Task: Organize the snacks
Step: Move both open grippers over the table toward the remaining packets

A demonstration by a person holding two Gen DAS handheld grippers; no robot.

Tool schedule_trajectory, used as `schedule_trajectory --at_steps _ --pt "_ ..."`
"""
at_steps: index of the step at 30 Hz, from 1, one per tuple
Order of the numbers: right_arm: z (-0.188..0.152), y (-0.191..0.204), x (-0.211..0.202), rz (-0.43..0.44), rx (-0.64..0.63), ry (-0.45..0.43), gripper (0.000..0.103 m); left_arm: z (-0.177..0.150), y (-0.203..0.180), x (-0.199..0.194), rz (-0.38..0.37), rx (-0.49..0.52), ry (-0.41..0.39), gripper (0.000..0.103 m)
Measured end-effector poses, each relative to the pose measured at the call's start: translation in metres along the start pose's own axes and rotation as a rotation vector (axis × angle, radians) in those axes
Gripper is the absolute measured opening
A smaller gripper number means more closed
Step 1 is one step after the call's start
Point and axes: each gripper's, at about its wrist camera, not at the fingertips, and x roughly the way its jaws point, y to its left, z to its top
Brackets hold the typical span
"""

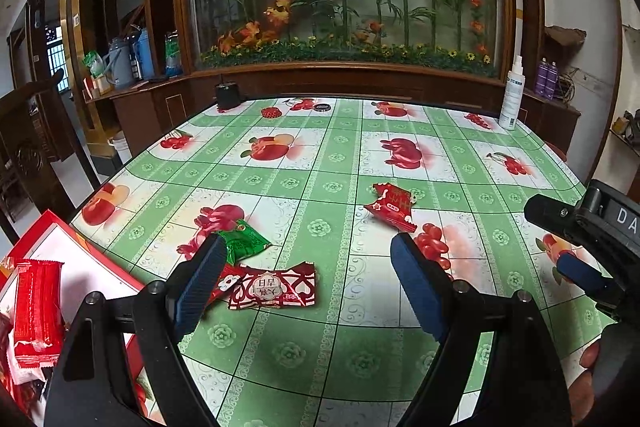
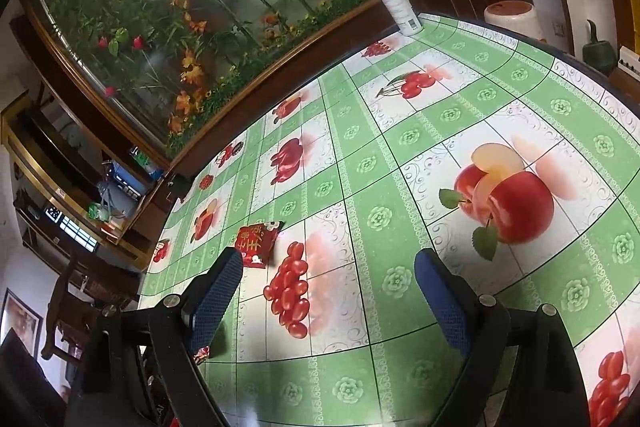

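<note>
Snack packets scattered on fruit-print table (image 1: 328, 347): red-and-white wrapper (image 1: 276, 287) lying just ahead of left claw (image 1: 308, 275), toward eleven o'clock, long axis crosswise; both claws spread wide, empty. Right claw (image 2: 328, 287) farther off; red box (image 1: 60, 247) at nine o'clock.

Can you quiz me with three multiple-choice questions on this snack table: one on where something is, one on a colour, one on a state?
1. Where does the spray bottle stand?
A. far right corner of the table
B. inside the red box
C. between the left jaws

2. What colour is the packet by the left gripper's left finger?
A. blue
B. green
C. yellow

3. How are the right gripper's jaws?
A. shut on a packet
B. shut, empty
C. open, empty

Key: 1 A, it stands upright at the far right edge. 2 B, its wrapper is green. 3 C, only tablecloth shows between the spread fingers.
</note>
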Motion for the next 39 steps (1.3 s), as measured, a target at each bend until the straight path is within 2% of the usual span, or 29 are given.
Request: schedule_trajectory --at_steps 12,39 --pt "0.0003 -0.0029 -0.0021 -0.015 0.012 -0.005 0.09 -0.0012 0.002 0.0038 -0.003 -0.008 0.028 0.085" --pt "-0.0019 -0.0007 0.0027 -0.003 0.008 0.018 0.09 -0.0033 0.0011 0.0048 -0.016 0.0 0.033 0.085"
